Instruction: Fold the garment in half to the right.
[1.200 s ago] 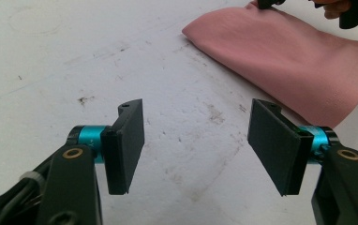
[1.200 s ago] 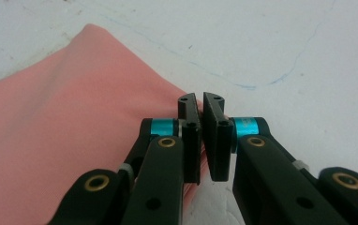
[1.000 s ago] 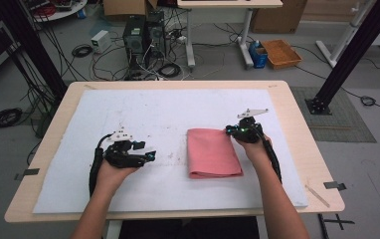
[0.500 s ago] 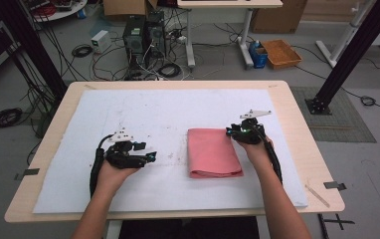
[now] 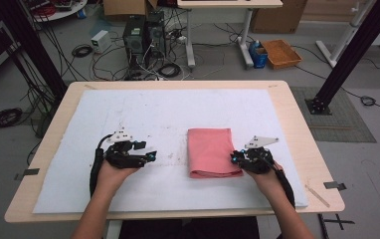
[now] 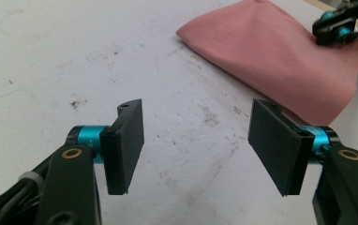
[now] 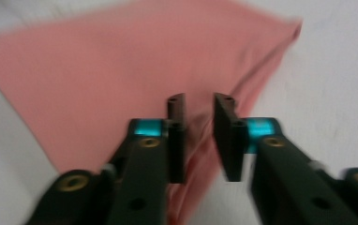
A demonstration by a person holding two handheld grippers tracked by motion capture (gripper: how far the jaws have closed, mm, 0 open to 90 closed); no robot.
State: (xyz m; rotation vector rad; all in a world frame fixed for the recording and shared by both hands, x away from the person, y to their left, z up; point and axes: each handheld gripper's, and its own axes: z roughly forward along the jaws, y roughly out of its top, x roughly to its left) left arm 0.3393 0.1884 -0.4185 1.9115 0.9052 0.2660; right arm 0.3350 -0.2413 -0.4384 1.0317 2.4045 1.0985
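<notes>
High view: my right tongs (image 5: pixel 235 158) narrowing at cloth (image 5: pixel 213 152) near corner, nothing gripped yet; left tongs (image 5: pixel 150 155) apart, idle. Next: pinch edge, fold.

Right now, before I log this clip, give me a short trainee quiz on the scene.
1. True or false: the left tongs grip the folded pink cloth.
2. The cloth lies on: A) a white foam sheet, B) bare wood, C) an orange tray.
3. In the high view, on which side of the cloth do the left tongs sit?
Key: 1 false, they stand open and empty; 2 A; 3 its left.
</notes>
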